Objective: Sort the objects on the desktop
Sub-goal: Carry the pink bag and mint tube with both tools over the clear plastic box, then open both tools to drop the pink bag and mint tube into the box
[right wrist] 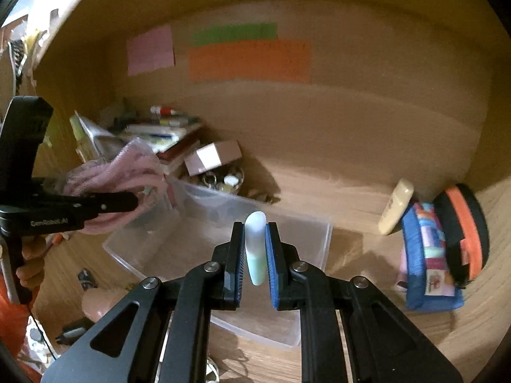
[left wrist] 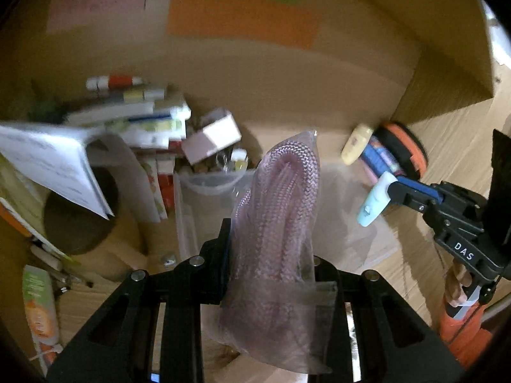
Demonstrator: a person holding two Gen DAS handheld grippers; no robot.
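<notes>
Both grippers are carrying loads above the clear bin (right wrist: 314,239), presumably for sorting: left gripper (left wrist: 271,239) clamping a bagged pink cord (left wrist: 281,198), right gripper (right wrist: 255,249) pinching a pale tube (right wrist: 256,245) (upright).

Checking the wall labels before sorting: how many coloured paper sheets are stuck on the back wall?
3: a pink sheet on the left, a green strip to its right, and an orange sheet directly under the green. Nothing suggests more, though the view is blurred.
</notes>
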